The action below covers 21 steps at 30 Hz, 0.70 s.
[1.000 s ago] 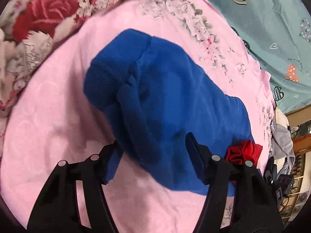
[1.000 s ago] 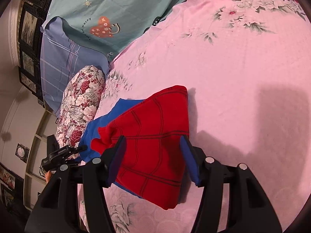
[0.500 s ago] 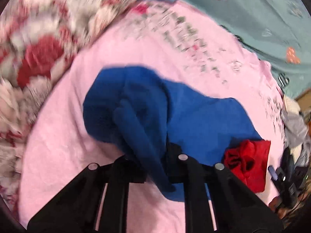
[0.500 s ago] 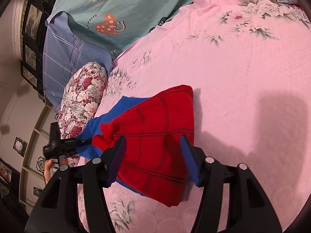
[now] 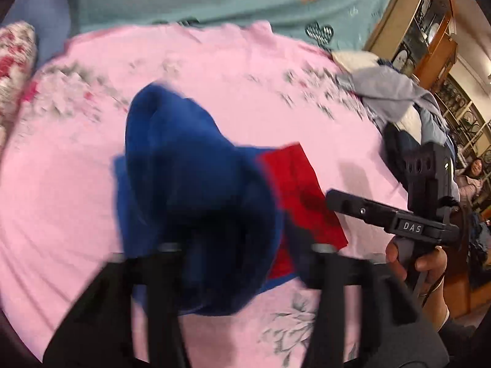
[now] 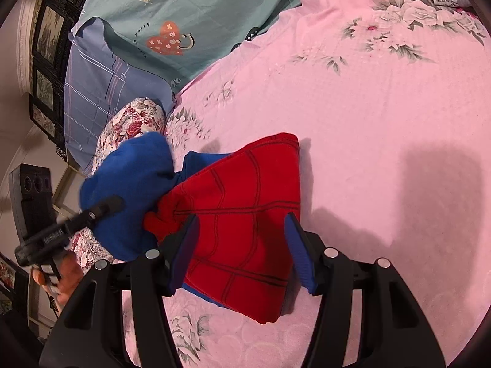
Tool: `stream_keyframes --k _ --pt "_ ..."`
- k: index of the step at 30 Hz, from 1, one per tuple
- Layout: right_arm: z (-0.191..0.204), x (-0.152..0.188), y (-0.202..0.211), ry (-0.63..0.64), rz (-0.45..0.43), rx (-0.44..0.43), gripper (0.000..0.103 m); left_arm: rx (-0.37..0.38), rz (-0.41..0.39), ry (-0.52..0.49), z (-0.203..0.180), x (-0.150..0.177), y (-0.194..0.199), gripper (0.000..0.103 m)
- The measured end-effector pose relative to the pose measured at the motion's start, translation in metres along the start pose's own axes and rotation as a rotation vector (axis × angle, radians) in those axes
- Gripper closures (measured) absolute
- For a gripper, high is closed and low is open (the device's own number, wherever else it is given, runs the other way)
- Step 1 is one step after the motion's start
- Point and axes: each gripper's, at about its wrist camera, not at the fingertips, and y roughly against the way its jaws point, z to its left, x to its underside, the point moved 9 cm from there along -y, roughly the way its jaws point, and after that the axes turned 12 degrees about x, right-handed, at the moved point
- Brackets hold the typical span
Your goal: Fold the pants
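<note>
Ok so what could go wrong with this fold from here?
The left claw carries the blue half bunched, so it may land lumpy on the red half. The right claw hangs open around the red half, not pinning it, so that half could drag across the pink blanket.

Blue-and-red pants: soft matt fleece-like cloth; the red panel carries dark printed web lines, the blue part is plain and fuzzy. Pink floral bed sheet: matt cloth with a faint embossed texture. Right tongs: matt black plastic arms, ribbed blue pads, shiny metal screw heads. Wooden cabinet: glossy brown finish.
</note>
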Motion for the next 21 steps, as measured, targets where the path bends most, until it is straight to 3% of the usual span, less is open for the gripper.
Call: stream_keyframes --k 2,3,4,6,9,12,14,16,21 --pt "0.000 0.001 -0.002 0.007 0.004 0.010 0.044 -0.005 -0.039 -0.018 -0.004 0.002 -0.002 0.029" --pt "0.000 0.001 -0.002 0.009 0.007 0.009 0.044 0.014 -0.046 -0.032 -0.008 0.002 0.001 0.015" --pt "0.000 0.001 -0.002 0.009 0.008 0.009 0.044 0.045 -0.054 -0.038 -0.014 0.001 0.008 0.008" --pt "-0.002 0.001 -0.003 -0.004 0.011 0.005 0.044 0.087 -0.100 -0.033 -0.020 -0.003 0.027 0.008" --pt "-0.005 0.000 -0.004 -0.017 0.014 0.010 0.044 0.089 -0.159 -0.035 -0.019 -0.014 0.049 0.006" --pt "-0.007 0.000 -0.004 -0.025 0.010 0.014 0.041 -0.011 -0.215 0.032 0.012 -0.016 0.070 0.006" --pt "-0.008 -0.003 -0.002 -0.046 -0.002 0.011 0.033 -0.151 -0.215 0.080 0.043 -0.010 0.070 0.006" --pt "-0.009 -0.008 0.002 -0.069 -0.020 0.003 0.031 -0.264 -0.185 0.084 0.065 0.003 0.060 0.006" --pt "0.024 -0.018 0.009 -0.057 -0.016 -0.074 0.026 -0.287 -0.064 0.065 0.080 0.031 0.020 0.005"
